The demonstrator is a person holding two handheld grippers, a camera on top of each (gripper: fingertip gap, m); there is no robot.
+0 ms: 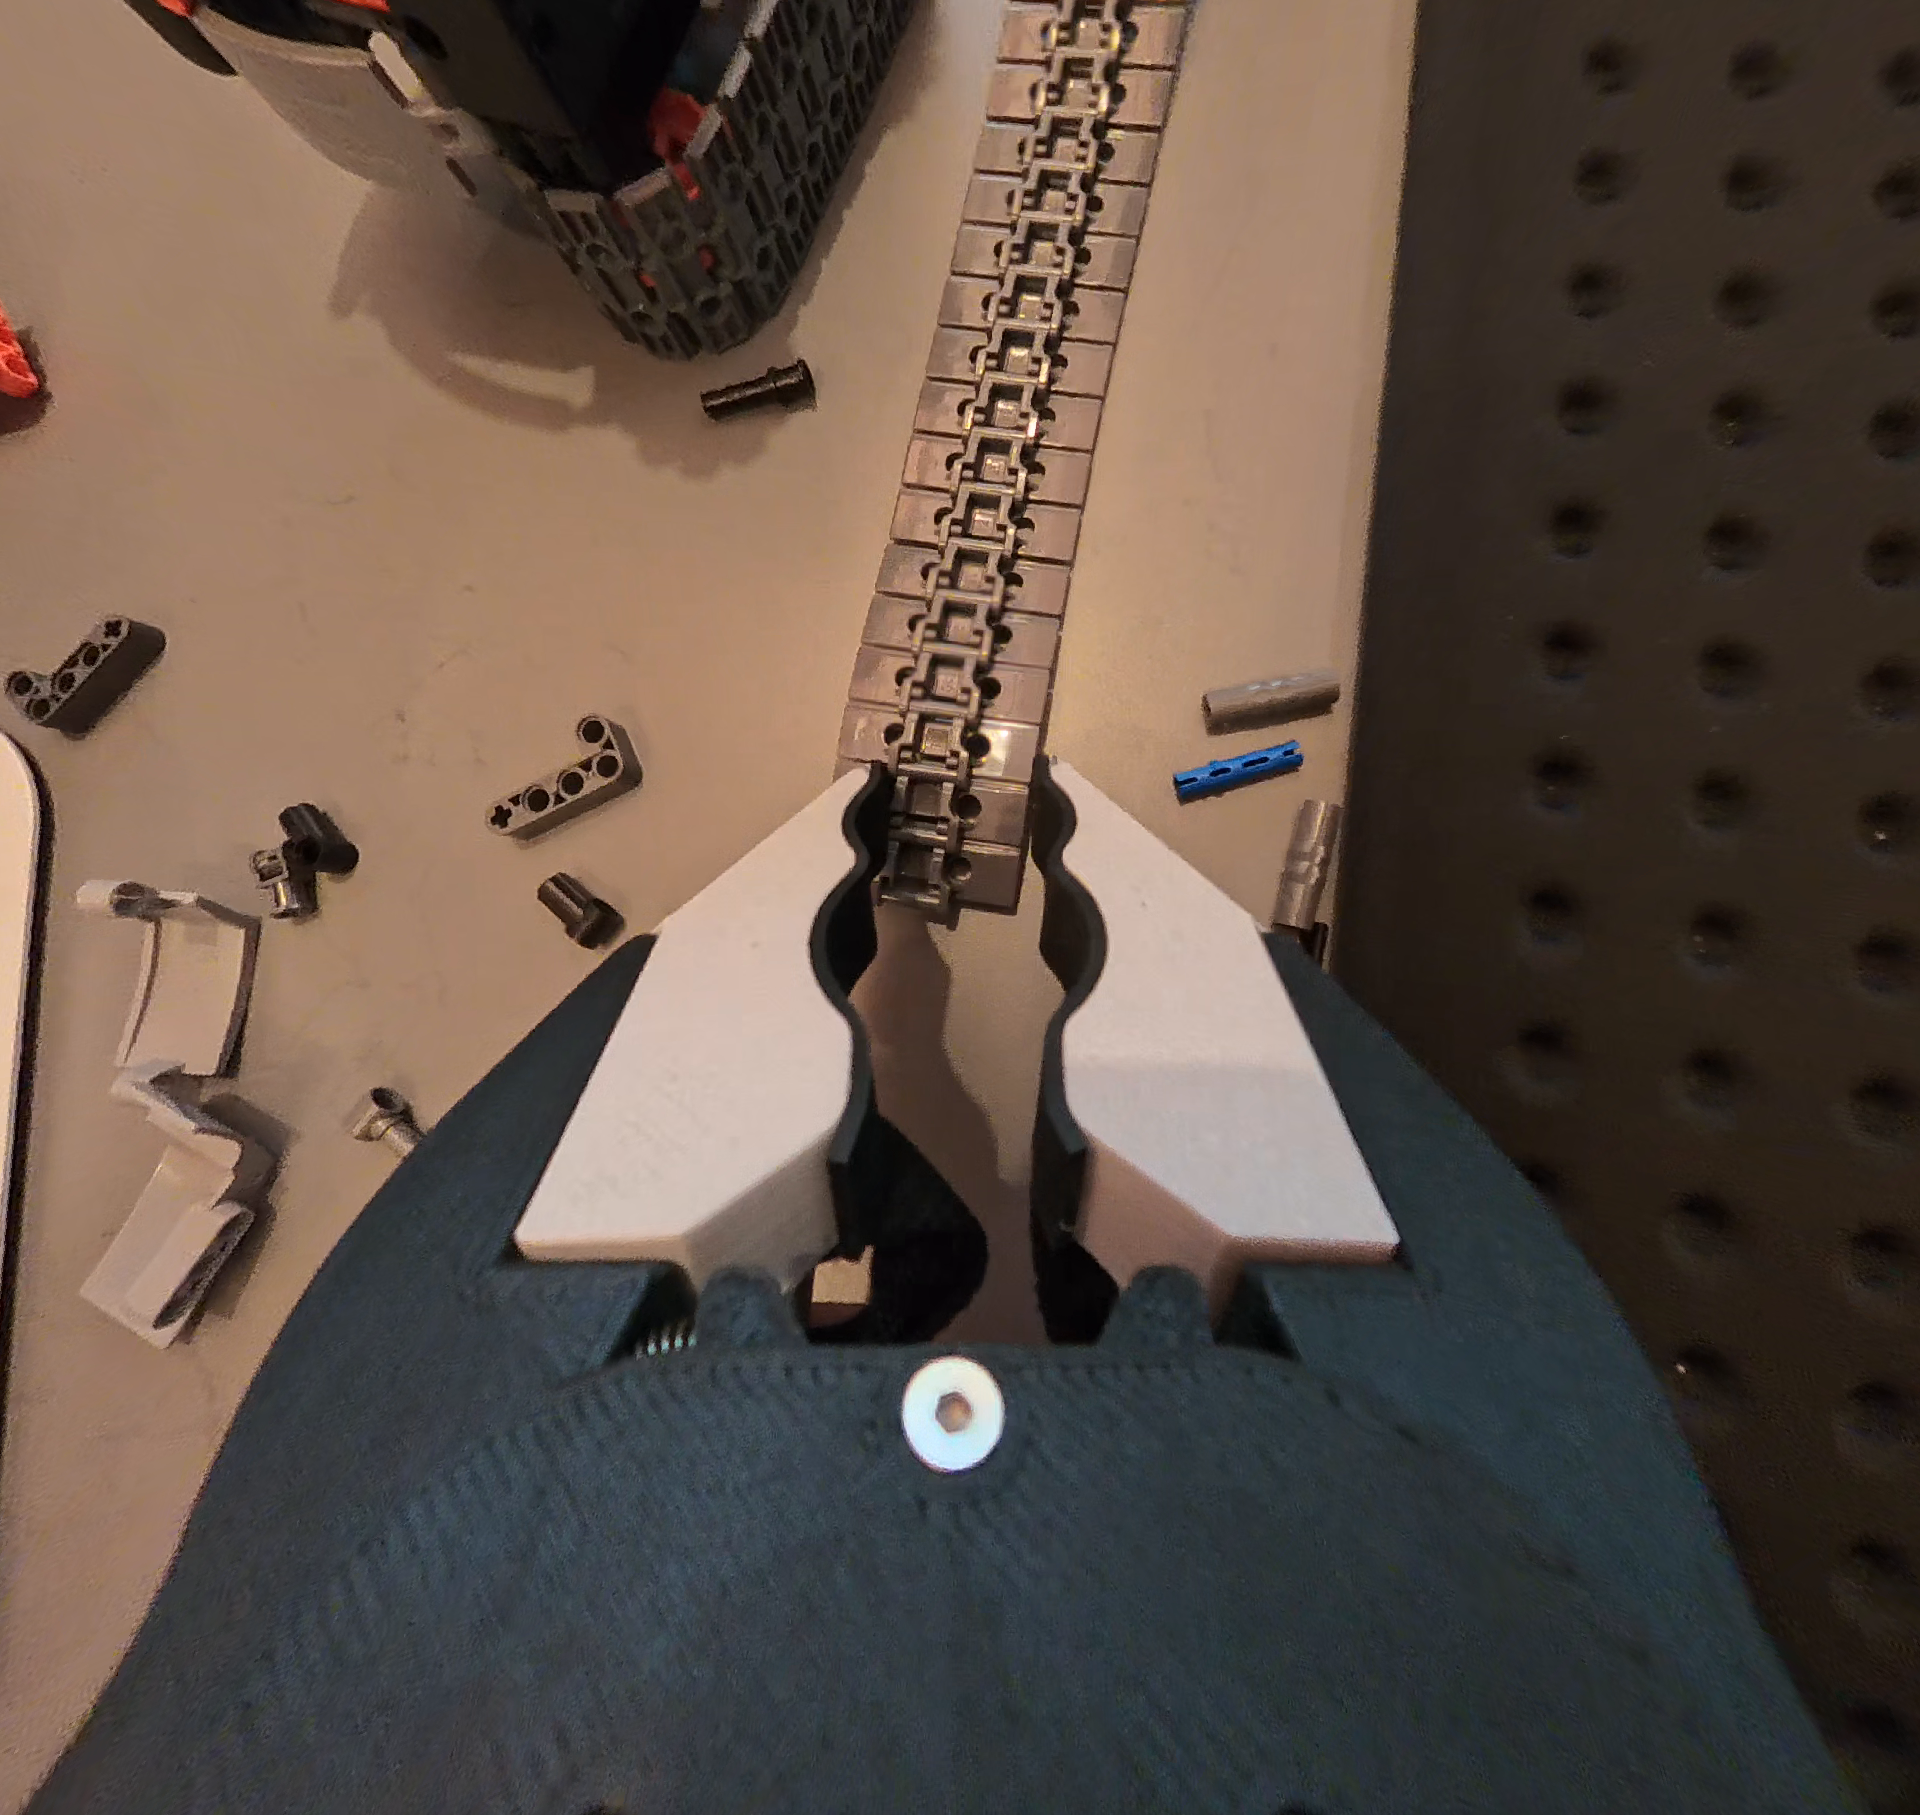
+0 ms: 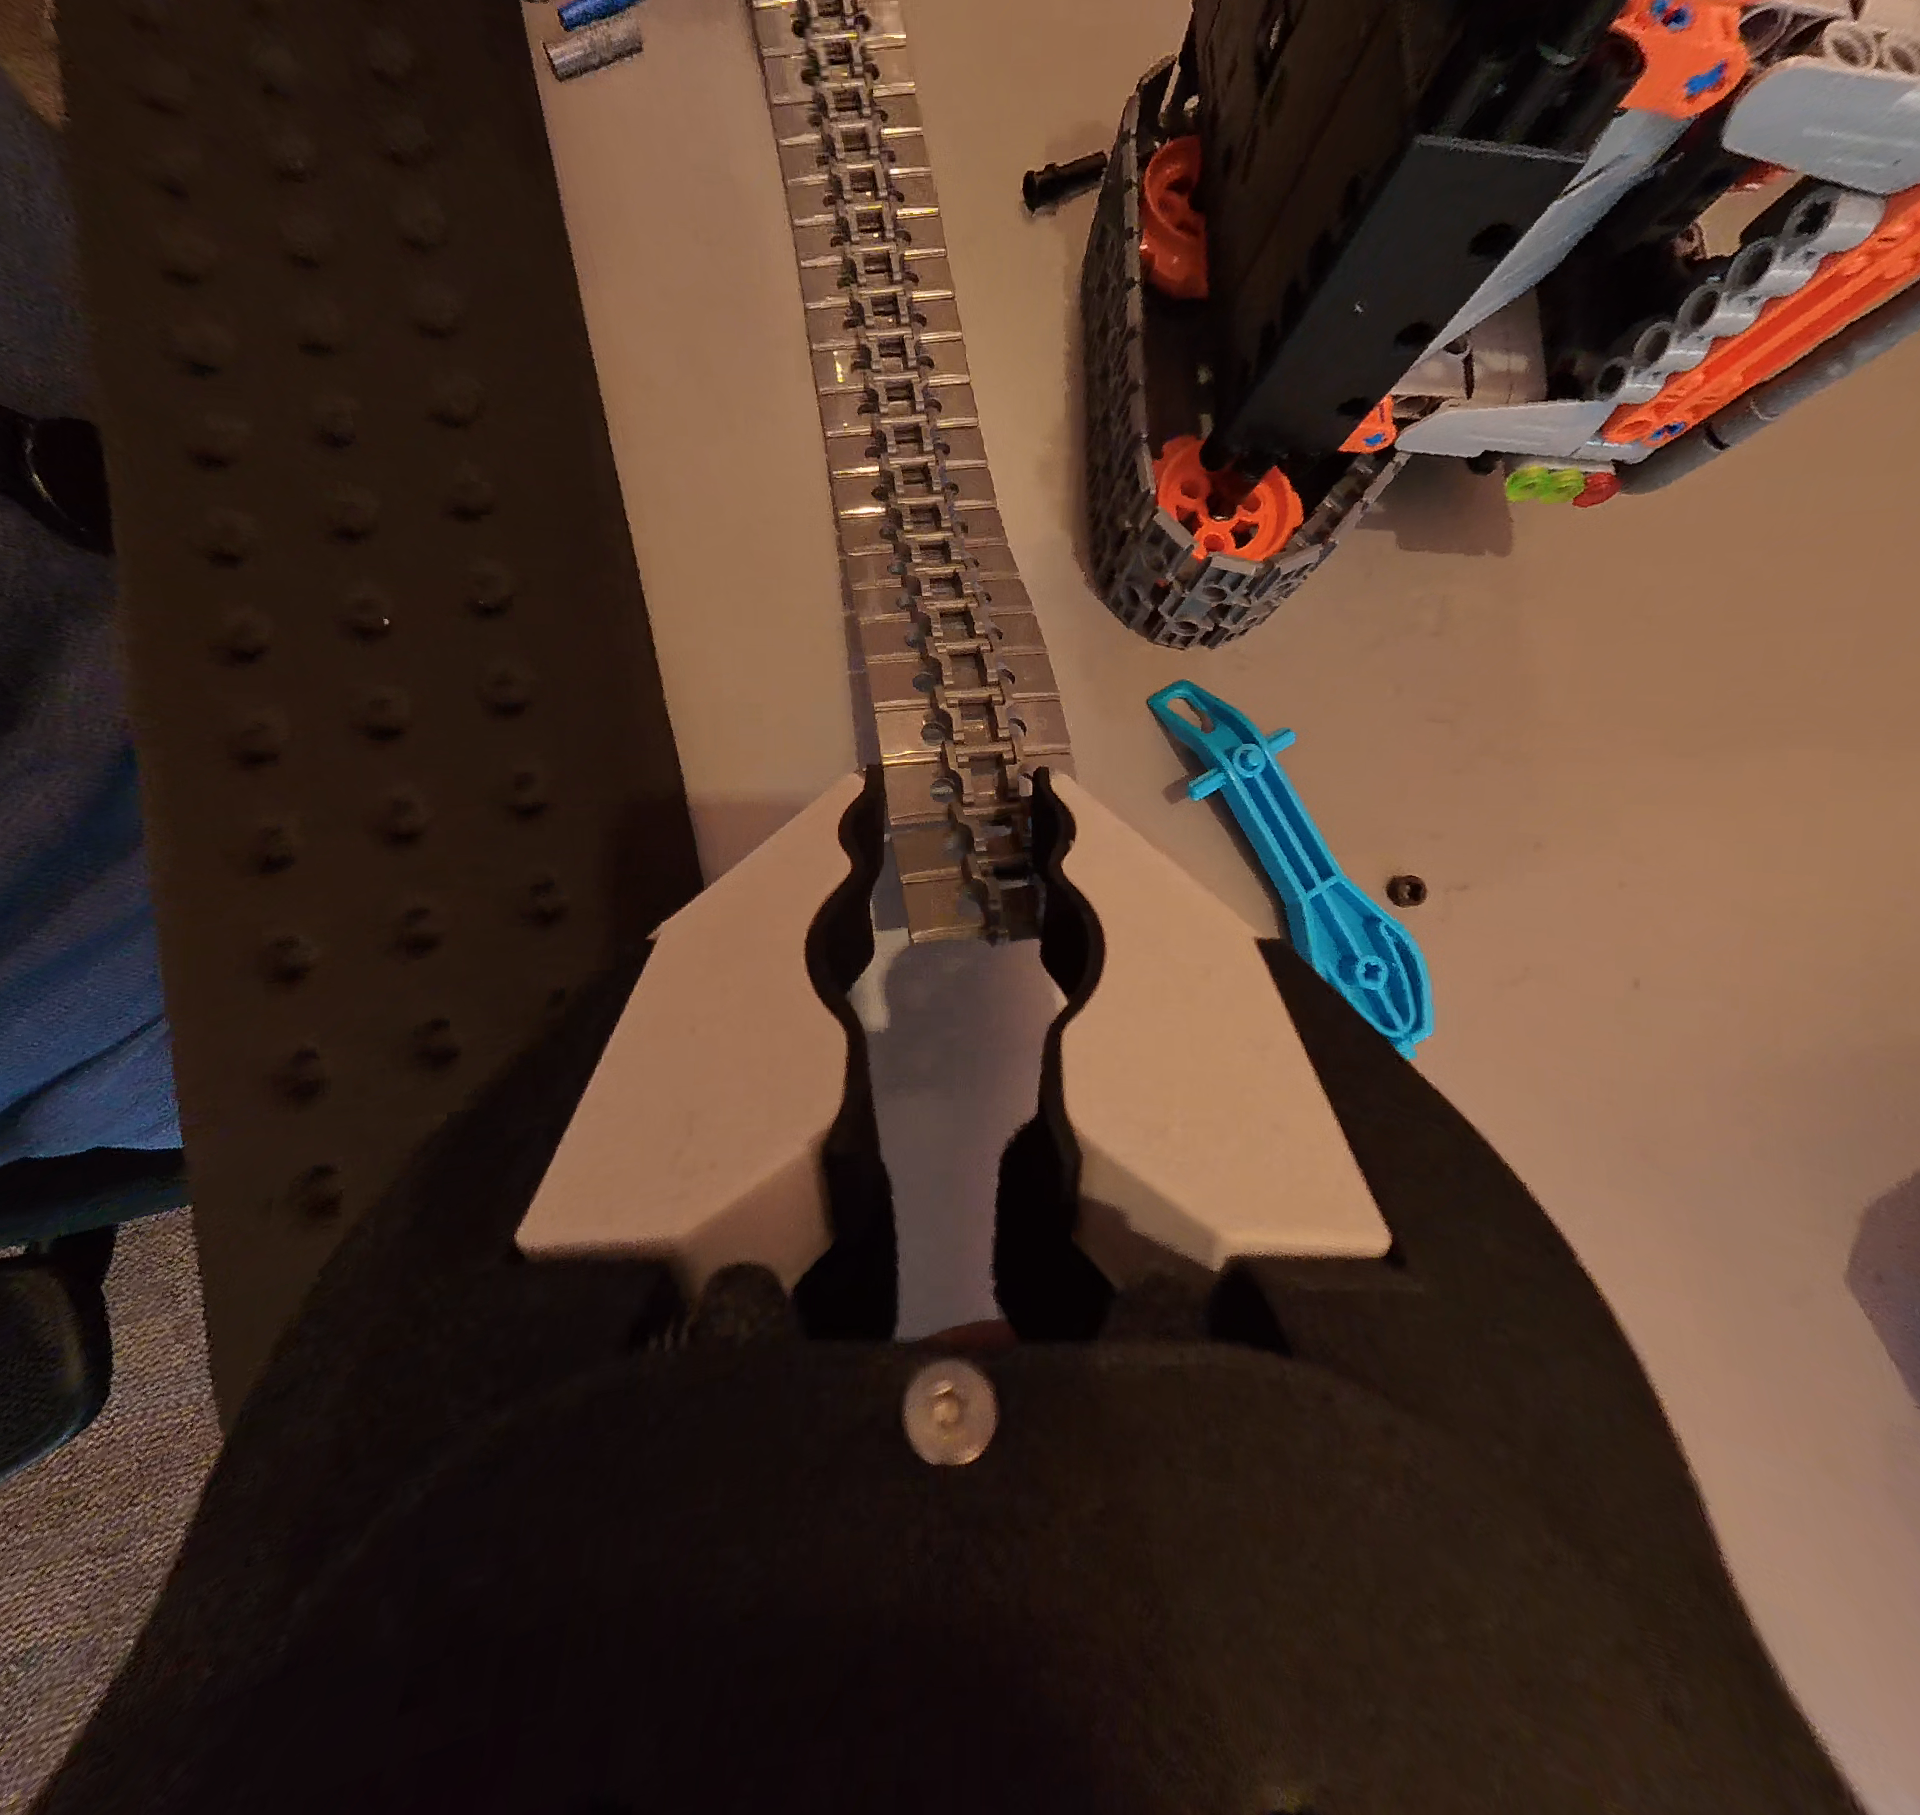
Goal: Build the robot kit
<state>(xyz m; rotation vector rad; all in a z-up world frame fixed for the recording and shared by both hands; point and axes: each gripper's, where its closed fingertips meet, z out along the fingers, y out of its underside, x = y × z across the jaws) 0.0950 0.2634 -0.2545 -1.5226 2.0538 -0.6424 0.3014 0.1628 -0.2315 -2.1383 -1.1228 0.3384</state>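
A long grey toy track chain (image 1: 1023, 394) lies stretched between my two grippers over the beige table. My left gripper (image 1: 954, 809) is shut on one end of the chain, its last links clamped between the fingertips. My right gripper (image 2: 961, 820) is shut on the other end of the same chain (image 2: 883, 331). A brick-built tracked vehicle in black, grey and orange (image 1: 582, 103) stands beside the chain; the right wrist view shows its track and orange wheels (image 2: 1299, 363).
A dark perforated panel (image 1: 1662, 622) runs along one table edge, also in the right wrist view (image 2: 343, 518). Loose small parts lie about: black pin (image 1: 756, 389), grey beam (image 1: 566, 778), blue pin (image 1: 1236, 770), light blue lever tool (image 2: 1299, 872), white panels (image 1: 187, 1142). Across from one pair of fingers to the other is roughly 25 centimeters.
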